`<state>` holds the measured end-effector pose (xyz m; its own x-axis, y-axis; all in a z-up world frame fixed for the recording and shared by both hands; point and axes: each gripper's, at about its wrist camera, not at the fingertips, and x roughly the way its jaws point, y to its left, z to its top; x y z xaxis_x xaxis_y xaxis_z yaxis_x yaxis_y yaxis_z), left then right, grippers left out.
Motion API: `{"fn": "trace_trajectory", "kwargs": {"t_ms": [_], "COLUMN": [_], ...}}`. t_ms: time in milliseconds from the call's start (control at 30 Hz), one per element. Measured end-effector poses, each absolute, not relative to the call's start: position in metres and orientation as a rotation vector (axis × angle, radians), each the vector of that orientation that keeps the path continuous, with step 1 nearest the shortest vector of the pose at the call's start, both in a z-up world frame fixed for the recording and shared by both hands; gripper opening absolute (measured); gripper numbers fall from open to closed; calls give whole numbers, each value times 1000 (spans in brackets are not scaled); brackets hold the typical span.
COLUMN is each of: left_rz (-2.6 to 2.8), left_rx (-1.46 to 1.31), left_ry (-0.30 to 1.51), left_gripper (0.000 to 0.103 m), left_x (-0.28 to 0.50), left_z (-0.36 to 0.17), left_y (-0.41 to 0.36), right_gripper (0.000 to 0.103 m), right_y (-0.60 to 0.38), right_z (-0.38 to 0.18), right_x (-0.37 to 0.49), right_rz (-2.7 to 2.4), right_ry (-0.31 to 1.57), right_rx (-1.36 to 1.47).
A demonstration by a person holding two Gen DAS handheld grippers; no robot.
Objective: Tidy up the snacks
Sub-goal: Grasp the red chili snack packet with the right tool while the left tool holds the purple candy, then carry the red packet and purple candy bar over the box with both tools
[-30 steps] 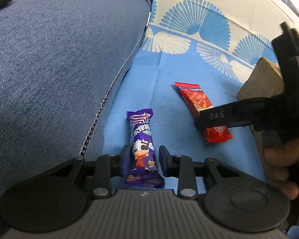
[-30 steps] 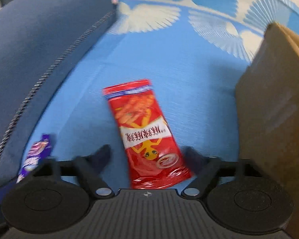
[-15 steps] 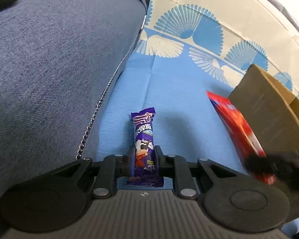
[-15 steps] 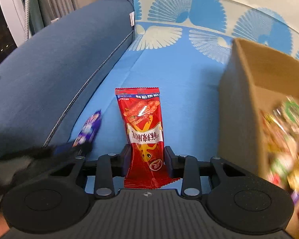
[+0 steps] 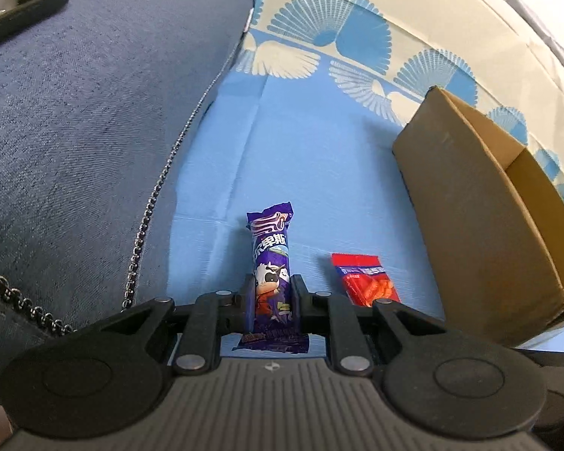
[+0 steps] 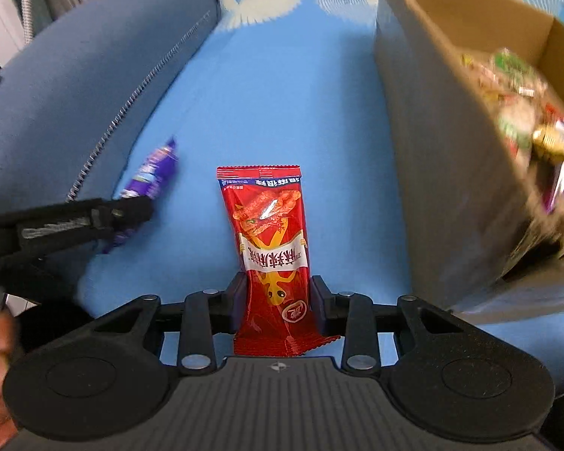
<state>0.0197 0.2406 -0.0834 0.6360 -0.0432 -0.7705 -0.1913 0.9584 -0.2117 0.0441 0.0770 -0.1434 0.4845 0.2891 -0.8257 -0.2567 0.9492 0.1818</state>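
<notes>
Left hand-held gripper (image 5: 271, 295) pinched a slim, glossy purple bar (image 5: 271, 267) over smooth blue sheet (image 5: 300, 158). Right hand-held gripper (image 6: 278, 297), jaws just reopened slightly, clamped a flat, crinkly red packet (image 6: 272, 240) beside a rigid cardboard box (image 6: 432, 143) holding snacks.

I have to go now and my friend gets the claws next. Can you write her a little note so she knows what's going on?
Left claw: shut on the purple cow-picture snack bar.
Right claw: its jaws just closed in and now clamp the red snack packet.
Both snacks are held above the blue sofa cover.
The cardboard box sits to the right, open and already holding many snacks.
Done: both snacks picked up.
Left: carry each over the box rim and let go inside.
</notes>
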Motion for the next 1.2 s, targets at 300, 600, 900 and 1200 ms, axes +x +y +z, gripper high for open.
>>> {"fn": "trace_trajectory", "kwargs": {"t_ms": [300,600,900,1200], "left_rz": [127,137,138,141], "left_rx": [-321,-331,-339,-314], "left_ry": [931,942,958,971], "left_gripper": [27,37,38,38], "left_x": [32,31,34,38], "left_z": [-93,-96,-100,-103], "left_y": [245,247,249,244], "right_gripper": [55,60,61,53], "right_y": [82,77,81,87], "right_z": [-145,-143,-144,-144], "right_x": [47,53,51,45], "right_rz": [394,407,403,403], "right_ry": [1007,999,990,962], "right_rx": [-43,-38,-71,-155]}}
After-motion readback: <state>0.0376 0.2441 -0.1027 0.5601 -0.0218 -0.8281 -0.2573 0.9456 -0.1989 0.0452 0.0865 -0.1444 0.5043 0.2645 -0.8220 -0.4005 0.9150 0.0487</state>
